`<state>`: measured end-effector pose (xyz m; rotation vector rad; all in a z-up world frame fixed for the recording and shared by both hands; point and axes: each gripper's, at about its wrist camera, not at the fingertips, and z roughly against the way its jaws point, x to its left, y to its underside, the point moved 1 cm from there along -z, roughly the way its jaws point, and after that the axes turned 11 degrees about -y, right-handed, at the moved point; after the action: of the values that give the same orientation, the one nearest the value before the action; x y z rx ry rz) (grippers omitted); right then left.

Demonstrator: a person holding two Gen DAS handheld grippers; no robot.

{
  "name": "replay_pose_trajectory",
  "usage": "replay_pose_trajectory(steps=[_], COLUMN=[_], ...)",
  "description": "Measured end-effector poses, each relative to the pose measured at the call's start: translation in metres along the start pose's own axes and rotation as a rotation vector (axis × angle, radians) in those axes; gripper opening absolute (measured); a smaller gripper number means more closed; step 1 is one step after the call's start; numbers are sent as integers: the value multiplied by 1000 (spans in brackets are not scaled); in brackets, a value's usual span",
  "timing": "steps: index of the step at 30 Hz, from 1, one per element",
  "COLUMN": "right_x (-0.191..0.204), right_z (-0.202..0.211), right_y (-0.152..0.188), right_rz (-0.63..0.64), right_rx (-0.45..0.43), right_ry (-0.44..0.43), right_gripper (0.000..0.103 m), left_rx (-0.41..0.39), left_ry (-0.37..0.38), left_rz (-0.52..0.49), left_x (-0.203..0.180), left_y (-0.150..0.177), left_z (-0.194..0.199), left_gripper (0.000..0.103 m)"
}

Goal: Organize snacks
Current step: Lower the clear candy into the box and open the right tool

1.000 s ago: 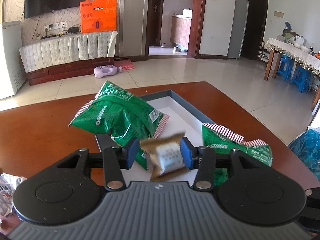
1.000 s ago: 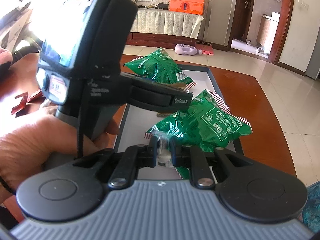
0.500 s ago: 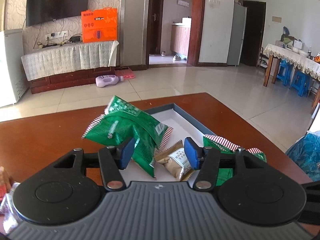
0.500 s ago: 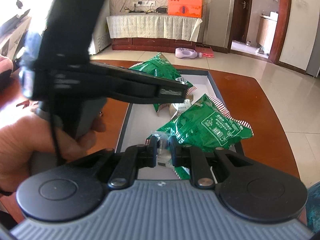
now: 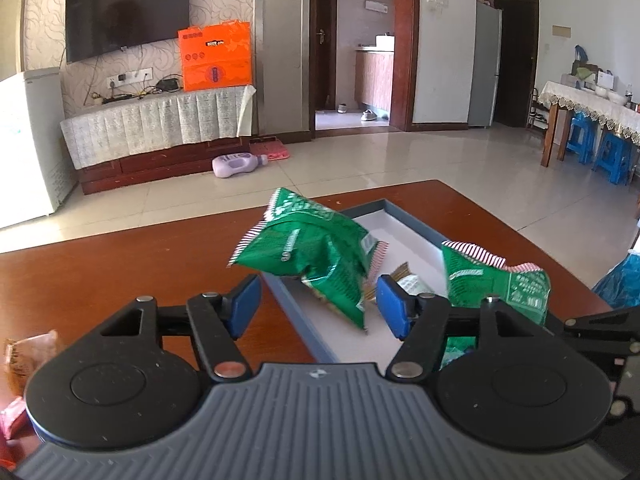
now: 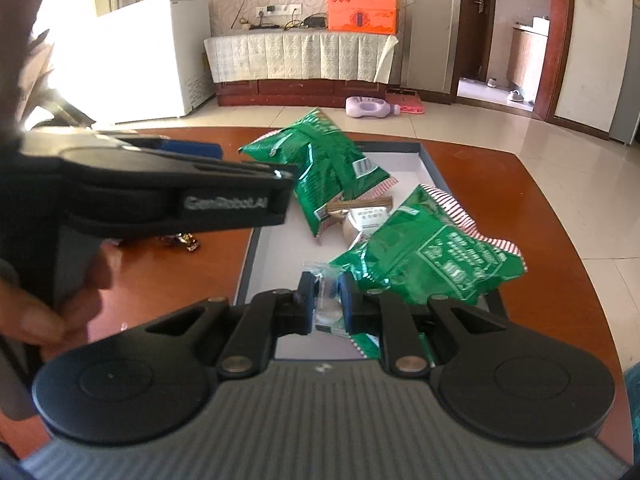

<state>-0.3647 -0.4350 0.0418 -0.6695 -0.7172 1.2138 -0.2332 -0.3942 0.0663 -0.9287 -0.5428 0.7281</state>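
At the near end of the tray (image 6: 245, 268), the right gripper (image 6: 325, 303) has its two blue-padded fingers pinched tight on a small clear-wrapped snack (image 6: 326, 310), holding it just above the tray's white floor. Touching that gripper's right finger is a green snack bag (image 6: 432, 258) with red-and-white striped ends; it lies over the tray's near right corner, its far end lifted and hanging past the right rim. Beyond it, near the middle of the tray, lies a small brown-and-white snack packet (image 6: 360, 218), tucked between the two green bags and partly under the nearer one. A second green snack bag (image 6: 324, 164) sits farther along, leaning over the tray's left rim with its far tip raised.

Seen from its own camera, the left gripper (image 5: 318, 306) hovers over the tray's near left edge with its blue pads spread wide and nothing between them; the far green bag (image 5: 308, 256) and the brown packet (image 5: 408, 280) show through the gap. The tray rests on a reddish-brown wooden table (image 6: 176, 272), and on the wood left of the tray lies a small shiny wrapped candy (image 6: 182, 239). At the table's near left corner in the left view sit a brown wrapper (image 5: 30, 354) and a pink one (image 5: 14, 416).
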Motion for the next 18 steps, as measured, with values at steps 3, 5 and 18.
replay_pose_trajectory(steps=[3, 5, 18], right_x=[4, 5, 11], right_z=[0, 1, 7], right_y=[-1, -3, -9], right_rz=[1, -5, -17], right_rx=[3, 6, -6], right_ry=[7, 4, 3], right_gripper=[18, 18, 19], left_rx=[7, 14, 24], left_ry=[-12, -18, -10], left_rz=[1, 5, -13], left_x=[8, 12, 9], left_y=[3, 4, 9], left_z=[7, 10, 24], left_gripper=[70, 75, 84])
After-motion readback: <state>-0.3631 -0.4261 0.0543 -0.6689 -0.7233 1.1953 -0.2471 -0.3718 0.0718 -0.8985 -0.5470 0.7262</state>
